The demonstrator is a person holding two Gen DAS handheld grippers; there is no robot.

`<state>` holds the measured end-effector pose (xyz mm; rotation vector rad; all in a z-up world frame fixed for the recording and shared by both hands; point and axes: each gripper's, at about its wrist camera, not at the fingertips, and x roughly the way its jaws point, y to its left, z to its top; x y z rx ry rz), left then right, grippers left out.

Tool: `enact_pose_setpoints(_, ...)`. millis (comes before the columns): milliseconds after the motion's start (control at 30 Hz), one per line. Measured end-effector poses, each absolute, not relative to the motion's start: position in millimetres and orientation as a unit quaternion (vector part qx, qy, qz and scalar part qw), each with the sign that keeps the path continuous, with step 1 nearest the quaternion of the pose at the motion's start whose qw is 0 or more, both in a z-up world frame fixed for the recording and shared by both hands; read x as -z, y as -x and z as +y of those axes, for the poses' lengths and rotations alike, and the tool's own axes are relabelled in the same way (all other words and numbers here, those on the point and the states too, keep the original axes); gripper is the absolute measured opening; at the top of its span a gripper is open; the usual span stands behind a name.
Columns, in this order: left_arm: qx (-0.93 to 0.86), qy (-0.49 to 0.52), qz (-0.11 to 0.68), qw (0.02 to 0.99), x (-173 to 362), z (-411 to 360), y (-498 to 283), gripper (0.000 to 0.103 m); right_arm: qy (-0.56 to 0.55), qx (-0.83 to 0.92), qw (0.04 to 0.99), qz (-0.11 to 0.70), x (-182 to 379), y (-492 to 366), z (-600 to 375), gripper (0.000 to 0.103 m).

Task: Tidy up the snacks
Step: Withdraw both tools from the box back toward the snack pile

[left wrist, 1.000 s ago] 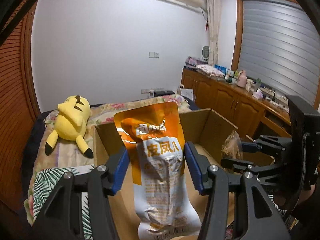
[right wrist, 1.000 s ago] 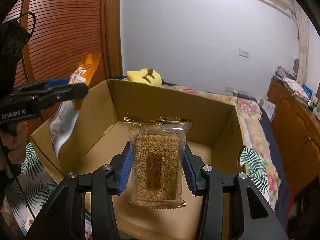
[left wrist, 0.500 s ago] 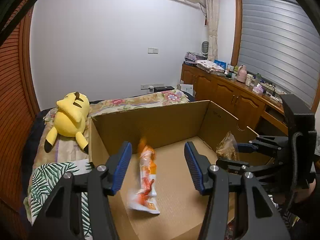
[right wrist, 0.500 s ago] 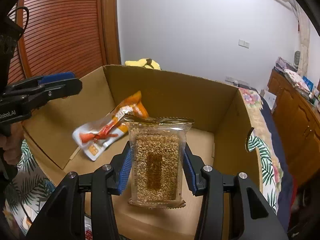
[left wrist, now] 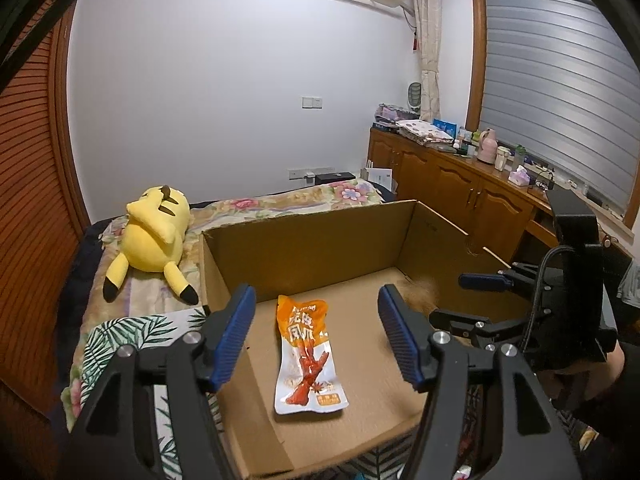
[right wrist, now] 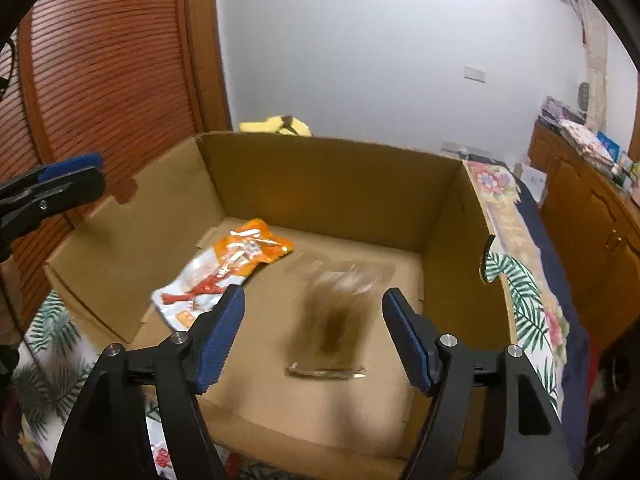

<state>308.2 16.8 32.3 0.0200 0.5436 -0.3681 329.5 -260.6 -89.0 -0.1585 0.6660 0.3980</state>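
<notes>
Two claws hang over an open cardboard box [left wrist: 320,240] that sits on a bed [left wrist: 248,204] with a flowered and leaf-print cover. The left claw [left wrist: 316,336] is spread wide with nothing between its blue pads. Below it, an orange-and-white snack pouch [left wrist: 306,356] lies flat on the box floor, toward the left wall, its orange end pointing at the far wall.

The right claw [right wrist: 310,336] is also spread wide and grips nothing. Between its fingers in the right wrist view shows a clear packet of brown grain bar [right wrist: 336,316], smeared by motion blur — whether it touches the box floor cannot be told. It lies just to the right of the snack pouch [right wrist: 224,272] and apart from it, near the middle of the box [right wrist: 332,184].

In the left wrist view the right claw [left wrist: 460,296] reaches in from the right over the box's right wall, and a blurred brown patch — the grain bar [left wrist: 420,292] — shows just beside its fingers.

Beyond the box, a yellow plush toy [left wrist: 154,236] lies on the bed near the left wall of the room. A wooden cabinet [left wrist: 460,192] with cluttered top runs along the right side under a shuttered window [left wrist: 560,92].
</notes>
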Motion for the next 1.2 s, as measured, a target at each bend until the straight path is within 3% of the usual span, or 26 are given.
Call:
enact_pose_setpoints(100, 0.176, -0.01, 0.266, 0.948, -34.3, 18.7, -302.9, 0.067, 0.093, -0.187, 0.927, 0.311, 83.0, -317.3, -258.5, 0.073)
enact_pose_setpoints(200, 0.173, -0.01, 0.263, 0.949, -37.1, 21.0, -292.1, 0.077, 0.086, -0.197, 0.93, 0.299, 72.3, -299.5, -259.3, 0.073)
enact_pose_setpoints(400, 0.175, -0.009, 0.255, 0.951, -42.6, 26.3, -261.7, 0.079, 0.066, -0.212, 0.936, 0.274, 51.8, -246.0, -269.5, 0.073)
enact_pose_setpoints(467, 0.177, -0.006, 0.254, 0.951, -42.0, 28.5, -249.8, 0.084, 0.058, -0.217, 0.937, 0.269, 47.6, -226.6, -273.4, 0.073)
enact_pose_setpoints(1200, 0.224, -0.036, 0.314, 0.922, 50.9, 4.2, -136.7, 0.086, 0.009, -0.189, 0.931, 0.313, 111.1, -125.1, -305.0, 0.073)
